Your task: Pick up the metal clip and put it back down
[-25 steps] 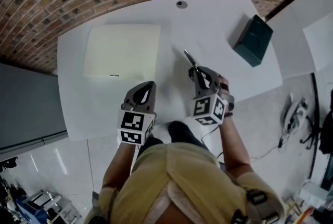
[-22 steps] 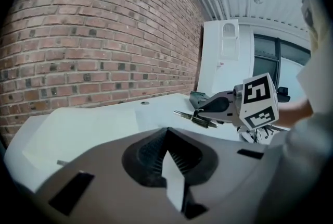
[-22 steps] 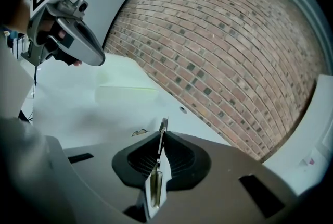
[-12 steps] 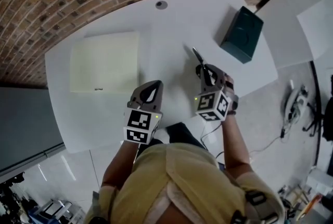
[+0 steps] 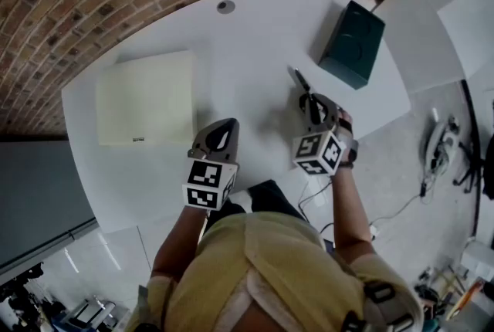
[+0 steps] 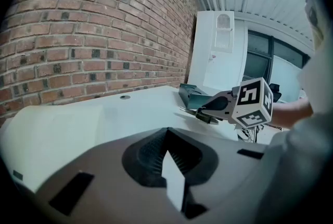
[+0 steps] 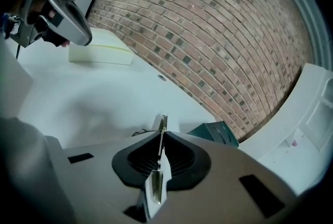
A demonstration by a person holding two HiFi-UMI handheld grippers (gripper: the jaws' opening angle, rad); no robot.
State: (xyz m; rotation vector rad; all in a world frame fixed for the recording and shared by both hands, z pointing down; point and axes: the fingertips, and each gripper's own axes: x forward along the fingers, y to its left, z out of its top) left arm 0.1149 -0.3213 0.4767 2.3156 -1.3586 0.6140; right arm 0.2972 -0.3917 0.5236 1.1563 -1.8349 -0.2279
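My right gripper (image 5: 312, 108) had its ribbed black jaws pinched on the metal clip (image 5: 300, 79), a thin, flat, shiny strip that stuck out toward 11 o'clock over the smooth white table (image 5: 255, 52); I could not tell whether its tip touched. My left gripper (image 5: 222, 131) hung at 8 o'clock from it, jaws pressed together on nothing. A boxy dark green case (image 5: 352, 43) sat at 1 o'clock of the clip and a flat cream slab (image 5: 147, 97) at 9 o'clock.
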